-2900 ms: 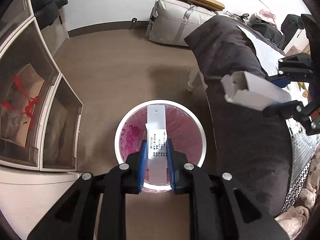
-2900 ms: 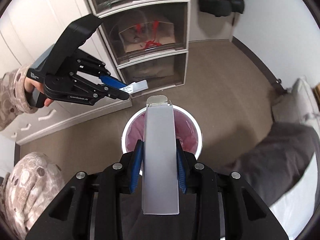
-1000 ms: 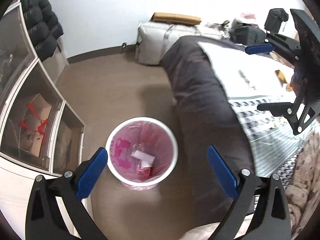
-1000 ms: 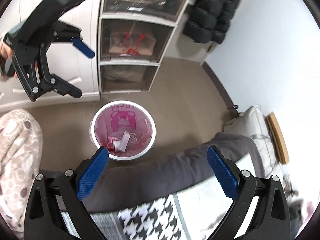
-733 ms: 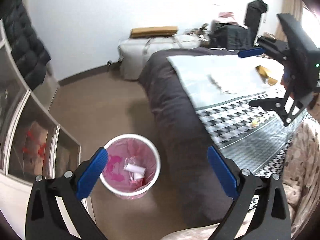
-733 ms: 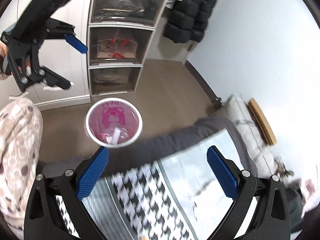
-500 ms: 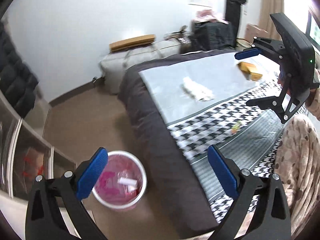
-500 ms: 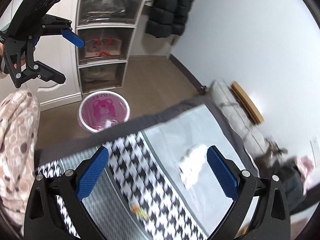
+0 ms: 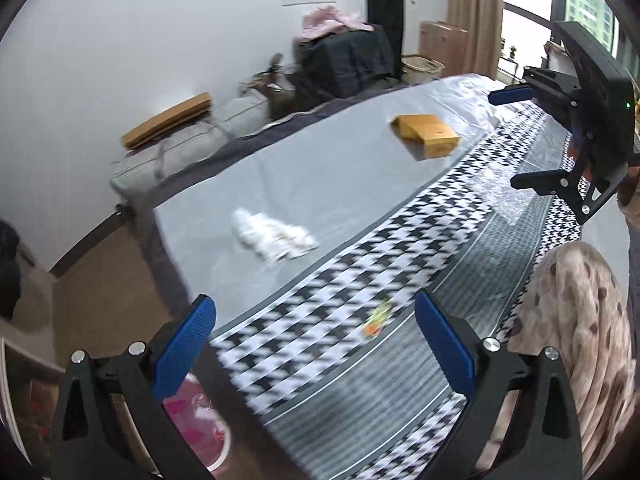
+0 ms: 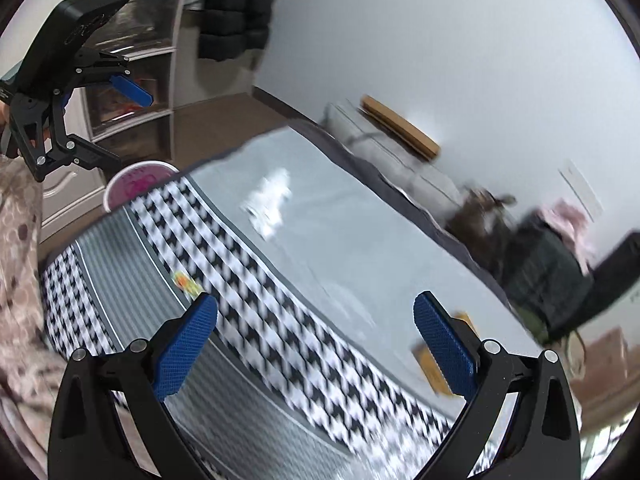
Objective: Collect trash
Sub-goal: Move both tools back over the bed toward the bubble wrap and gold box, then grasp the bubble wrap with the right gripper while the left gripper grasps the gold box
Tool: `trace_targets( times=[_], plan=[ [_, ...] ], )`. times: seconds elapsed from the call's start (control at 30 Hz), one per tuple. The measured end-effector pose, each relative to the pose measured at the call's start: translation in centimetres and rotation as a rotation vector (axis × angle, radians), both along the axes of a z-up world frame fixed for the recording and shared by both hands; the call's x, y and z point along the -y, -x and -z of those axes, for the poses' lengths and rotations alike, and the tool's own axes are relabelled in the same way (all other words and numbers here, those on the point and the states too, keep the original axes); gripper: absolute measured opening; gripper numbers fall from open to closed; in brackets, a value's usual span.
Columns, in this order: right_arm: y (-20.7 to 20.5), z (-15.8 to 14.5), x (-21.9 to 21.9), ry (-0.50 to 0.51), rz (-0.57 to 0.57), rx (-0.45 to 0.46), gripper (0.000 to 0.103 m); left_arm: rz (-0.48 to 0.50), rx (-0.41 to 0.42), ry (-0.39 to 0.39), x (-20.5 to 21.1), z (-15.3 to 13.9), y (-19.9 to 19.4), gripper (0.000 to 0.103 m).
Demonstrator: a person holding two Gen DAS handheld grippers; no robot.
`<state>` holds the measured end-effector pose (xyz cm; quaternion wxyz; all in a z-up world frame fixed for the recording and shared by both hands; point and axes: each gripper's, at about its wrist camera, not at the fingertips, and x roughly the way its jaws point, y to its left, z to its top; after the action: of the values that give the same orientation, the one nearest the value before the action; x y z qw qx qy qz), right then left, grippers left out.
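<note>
Both grippers are open and empty, held above the bed. On the bedspread (image 9: 320,168) lie a crumpled white wrapper (image 9: 272,236), a small orange and yellow wrapper (image 9: 376,320), a clear plastic film (image 9: 508,196) and a yellow box (image 9: 428,134). My left gripper (image 9: 316,344) hovers over the houndstooth band, close to the small wrapper. My right gripper (image 10: 316,344) also shows in the left wrist view (image 9: 520,136), near the yellow box. The white bin with a pink liner (image 9: 200,416) stands on the floor at the bed's near corner and also shows in the right wrist view (image 10: 136,184).
A grey bag (image 9: 188,148) with a flat cardboard piece (image 9: 168,120) on it stands by the far wall. Dark luggage (image 9: 348,64) sits behind the bed. A drawer unit (image 10: 132,80) stands beside the bin. The person's patterned sleeve (image 9: 576,320) is at the right.
Both grippers let their boxes drop into the bin and opened wide. They then swung up and away from the bin to over the bed.
</note>
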<state>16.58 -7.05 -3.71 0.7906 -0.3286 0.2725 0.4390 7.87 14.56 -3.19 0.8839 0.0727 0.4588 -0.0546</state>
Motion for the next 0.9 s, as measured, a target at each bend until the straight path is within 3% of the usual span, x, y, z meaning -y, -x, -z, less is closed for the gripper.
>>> trace_targets(
  times=[0.2, 0.4, 0.53, 0.67, 0.9],
  plan=[
    [-2.8, 2.0, 7.3, -0.020, 0.124, -0.064, 0.096, 0.083, -0.029, -0.002, 6.1, 1.6, -4.1, 0.098],
    [-5.9, 6.5, 14.6, -0.015, 0.261, -0.175, 0.096, 0.085, -0.058, -0.005, 10.3, 4.1, -7.7, 0.098],
    [-7.3, 9.6, 17.1, 0.002, 0.319, -0.223, 0.096, 0.052, -0.114, 0.052, 11.1, 6.4, -10.5, 0.098],
    [-9.0, 13.1, 19.4, -0.014, 0.372, -0.298, 0.096, 0.081, -0.150, 0.045, 12.9, 8.4, -11.8, 0.098],
    [-10.6, 17.2, 19.5, 0.024, 0.361, -0.318, 0.096, 0.147, -0.192, 0.020, 17.0, 10.8, -14.1, 0.098]
  ],
)
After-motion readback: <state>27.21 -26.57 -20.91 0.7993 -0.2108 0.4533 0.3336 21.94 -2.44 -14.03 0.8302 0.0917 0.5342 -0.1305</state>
